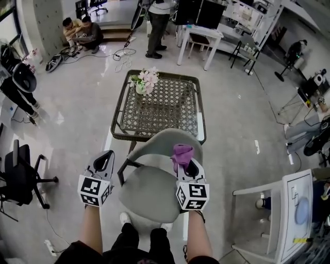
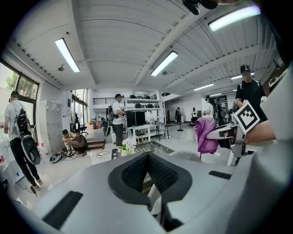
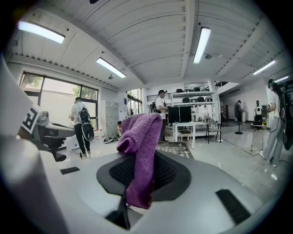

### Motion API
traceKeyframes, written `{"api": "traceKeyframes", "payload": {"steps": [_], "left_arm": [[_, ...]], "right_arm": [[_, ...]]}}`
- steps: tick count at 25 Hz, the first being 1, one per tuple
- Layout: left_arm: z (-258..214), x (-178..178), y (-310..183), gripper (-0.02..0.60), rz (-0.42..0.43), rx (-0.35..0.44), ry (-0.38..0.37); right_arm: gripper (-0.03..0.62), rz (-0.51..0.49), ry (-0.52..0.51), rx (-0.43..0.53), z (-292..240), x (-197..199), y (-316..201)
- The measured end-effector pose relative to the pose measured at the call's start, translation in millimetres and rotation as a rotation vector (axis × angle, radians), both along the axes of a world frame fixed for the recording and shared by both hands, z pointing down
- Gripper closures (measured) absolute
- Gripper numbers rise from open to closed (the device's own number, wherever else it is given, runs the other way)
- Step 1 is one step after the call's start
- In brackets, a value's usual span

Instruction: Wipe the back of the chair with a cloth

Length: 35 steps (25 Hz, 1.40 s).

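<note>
I hold both forearms forward over the chair (image 1: 149, 193). My right gripper (image 1: 191, 166) pinches the purple cloth (image 1: 182, 153) near the backrest (image 1: 154, 138). My left gripper (image 1: 105, 159) has its jaws together on nothing.

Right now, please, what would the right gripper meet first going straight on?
Probably nothing near: the right gripper, shut on the purple terry cloth, seems aimed level over the brown wicker table; height uncertain.

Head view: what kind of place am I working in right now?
Probably an open lab or workshop-style office: a white desk with monitors, storage racks, and cables trailing over a polished floor.
</note>
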<state>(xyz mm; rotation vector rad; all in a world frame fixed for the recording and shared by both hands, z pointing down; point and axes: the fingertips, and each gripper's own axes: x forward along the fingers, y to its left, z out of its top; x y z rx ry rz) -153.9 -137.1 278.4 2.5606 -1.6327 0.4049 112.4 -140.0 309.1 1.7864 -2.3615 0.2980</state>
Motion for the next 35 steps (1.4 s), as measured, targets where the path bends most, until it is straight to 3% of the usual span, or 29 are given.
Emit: {"api": "traceKeyframes", "payload": {"steps": [16,30,35], "left_arm": [[-88,4,20,0.573,-0.039,0.108,0.019],[-128,23,41,0.572,-0.013,0.162,0.004],[-134,27,47,0.572,-0.016,0.176,0.009]], "right_arm": [[0.502,0.011,-0.027,0.067,-75,25,35],[0.502,0.006,-0.007,0.133,-117,36,55],[0.503,0.014,-0.044,0.142,-124,44,65]]}}
